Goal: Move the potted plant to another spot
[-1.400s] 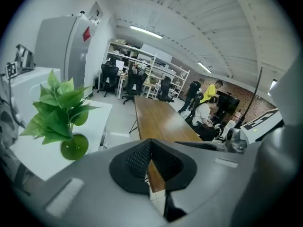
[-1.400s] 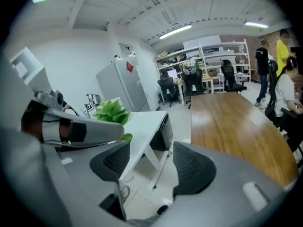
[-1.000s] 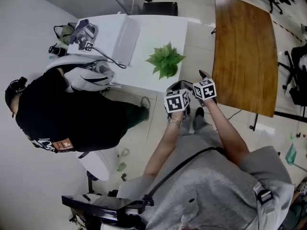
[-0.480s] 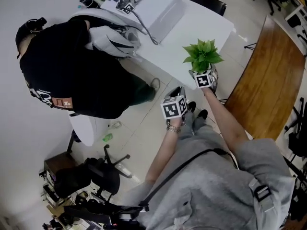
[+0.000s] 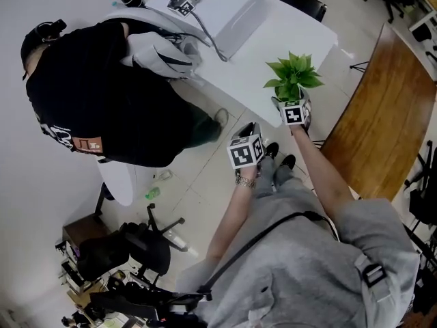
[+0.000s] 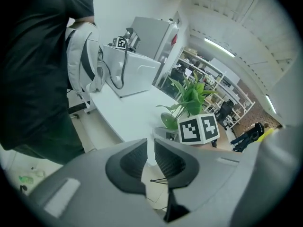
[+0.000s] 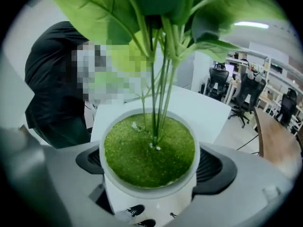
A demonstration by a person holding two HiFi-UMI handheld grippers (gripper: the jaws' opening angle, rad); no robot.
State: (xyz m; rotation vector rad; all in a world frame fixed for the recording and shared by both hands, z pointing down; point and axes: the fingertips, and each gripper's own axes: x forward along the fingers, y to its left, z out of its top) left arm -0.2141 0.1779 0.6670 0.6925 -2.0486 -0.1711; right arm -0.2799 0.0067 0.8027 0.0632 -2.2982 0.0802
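The potted plant (image 5: 293,77), green leaves in a white pot (image 7: 149,148), stands at the near edge of the white table (image 5: 273,53). My right gripper (image 5: 291,102) has the pot between its jaws, which are closing; the pads (image 7: 215,167) lie against the pot's sides under its rim. My left gripper (image 5: 249,128) hangs lower and to the left, off the table over the floor. Its jaws (image 6: 150,148) are shut to a thin slit with nothing between them. From the left gripper view the plant (image 6: 191,96) and the right gripper's marker cube (image 6: 199,129) show just ahead.
A person in black (image 5: 89,108) sits at the table's left side. A white box (image 5: 225,12) with a cabled device stands at the table's far end. A wooden table (image 5: 382,115) lies to the right, and office chairs (image 5: 143,251) stand on the floor behind.
A second ago both grippers hung side by side short of the table. The right one has since reached the plant and now brackets its pot; the left stayed back and lower.
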